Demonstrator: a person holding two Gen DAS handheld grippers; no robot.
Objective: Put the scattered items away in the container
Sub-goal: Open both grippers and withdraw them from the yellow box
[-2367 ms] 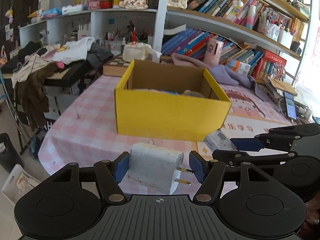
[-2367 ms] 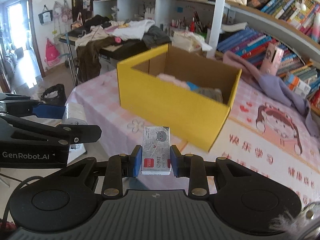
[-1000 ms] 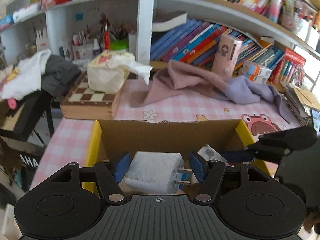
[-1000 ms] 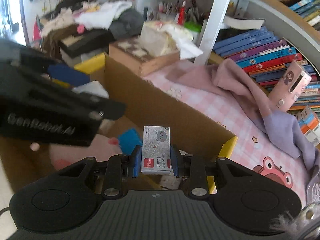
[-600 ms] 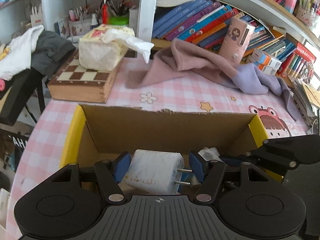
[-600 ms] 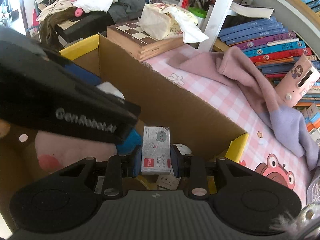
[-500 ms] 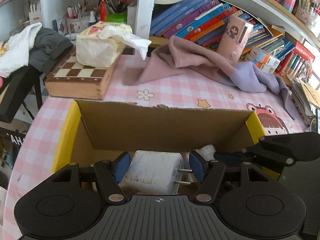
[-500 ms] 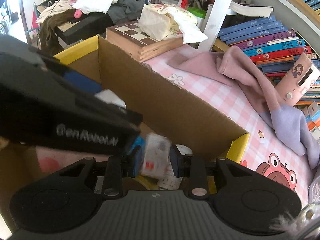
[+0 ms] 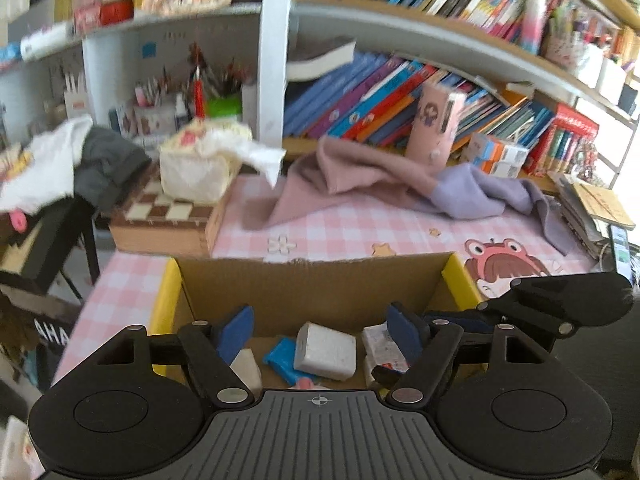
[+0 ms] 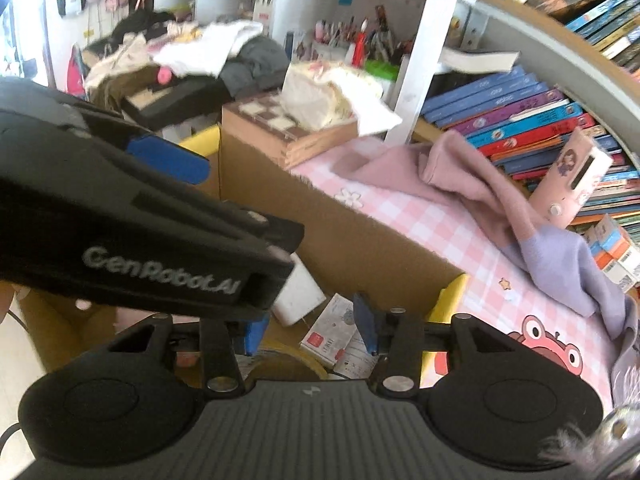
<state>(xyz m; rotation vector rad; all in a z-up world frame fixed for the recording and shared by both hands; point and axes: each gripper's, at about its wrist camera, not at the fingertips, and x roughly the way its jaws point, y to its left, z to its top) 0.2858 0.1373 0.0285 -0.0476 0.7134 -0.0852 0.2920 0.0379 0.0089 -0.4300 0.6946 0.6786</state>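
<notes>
Left wrist view: the left gripper (image 9: 320,334) hangs over the yellow cardboard box (image 9: 170,284), fingers spread wide with nothing between them. Inside the box, below the gap, lies the white charger (image 9: 326,351), resting on the box contents beside a blue item (image 9: 280,358). A small printed packet (image 9: 382,346) lies in the box just right of the charger, partly behind the right-hand finger. The right gripper (image 9: 460,320) reaches into the box from the right side. Behind the box, on the pink checked tablecloth (image 9: 360,228), lies a pink and lilac cloth (image 9: 380,176); a wooden chessboard case (image 9: 164,220) stands beyond the box's far left corner.

Right wrist view: the right gripper (image 10: 310,330) is over the same box (image 10: 448,300), fingers apart and holding nothing. The packet (image 10: 330,330) lies loose on the box floor between the fingers, tilted. The charger (image 10: 298,294) lies in the box just left of it. The left gripper (image 10: 168,158) crosses above the box's left part.
</notes>
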